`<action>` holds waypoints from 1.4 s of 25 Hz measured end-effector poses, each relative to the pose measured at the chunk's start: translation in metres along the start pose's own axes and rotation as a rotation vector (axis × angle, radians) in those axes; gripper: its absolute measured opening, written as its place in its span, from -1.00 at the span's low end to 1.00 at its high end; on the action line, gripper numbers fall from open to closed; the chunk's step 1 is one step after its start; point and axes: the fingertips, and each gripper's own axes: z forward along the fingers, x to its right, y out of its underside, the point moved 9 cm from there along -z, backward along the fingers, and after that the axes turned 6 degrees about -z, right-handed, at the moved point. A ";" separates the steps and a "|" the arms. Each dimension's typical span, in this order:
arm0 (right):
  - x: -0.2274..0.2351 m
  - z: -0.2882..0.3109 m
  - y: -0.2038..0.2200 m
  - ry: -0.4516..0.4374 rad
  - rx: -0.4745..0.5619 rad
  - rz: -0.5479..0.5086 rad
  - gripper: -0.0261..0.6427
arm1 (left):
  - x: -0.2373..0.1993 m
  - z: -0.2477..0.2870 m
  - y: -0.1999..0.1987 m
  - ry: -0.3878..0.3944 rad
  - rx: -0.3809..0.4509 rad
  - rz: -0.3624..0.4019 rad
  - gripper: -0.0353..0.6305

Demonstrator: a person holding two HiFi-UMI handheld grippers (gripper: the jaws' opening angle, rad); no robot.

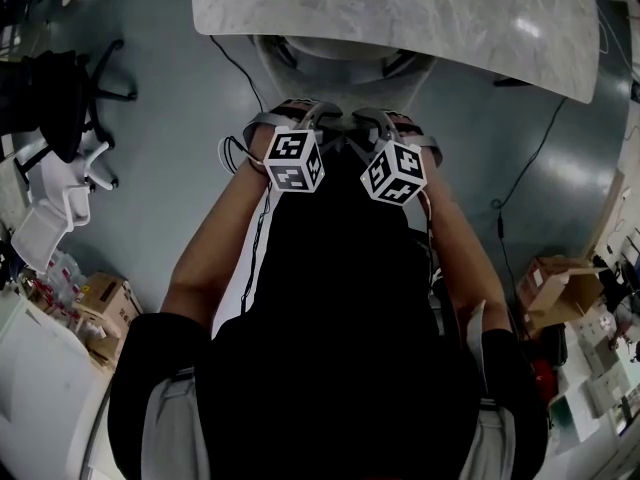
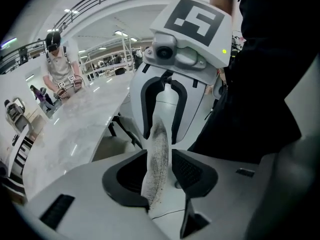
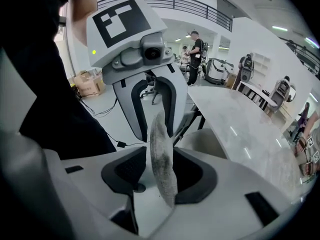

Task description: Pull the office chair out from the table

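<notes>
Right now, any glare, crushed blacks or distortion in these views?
Head view: bright glare spots on the table; the person's dark top is crushed to black. Left gripper view: fisheye bends the table edge, and the corners are vignetted black. Right gripper view: same warp; the close chair back looks soft.

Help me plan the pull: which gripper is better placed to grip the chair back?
Neither, roughly equal: left gripper and right gripper both stand open astride the chair back, so likely close both.
</notes>
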 end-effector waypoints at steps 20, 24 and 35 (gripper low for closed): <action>-0.006 0.025 0.004 0.064 -0.056 0.004 -0.52 | 0.004 0.025 0.007 -0.043 -0.099 0.078 -0.50; -0.005 0.024 0.005 0.066 -0.055 0.007 -0.54 | 0.004 0.025 0.005 -0.047 -0.108 0.085 -0.53; -0.005 0.025 0.006 0.026 -0.058 0.031 -0.61 | 0.004 0.028 0.005 -0.018 -0.118 0.044 -0.62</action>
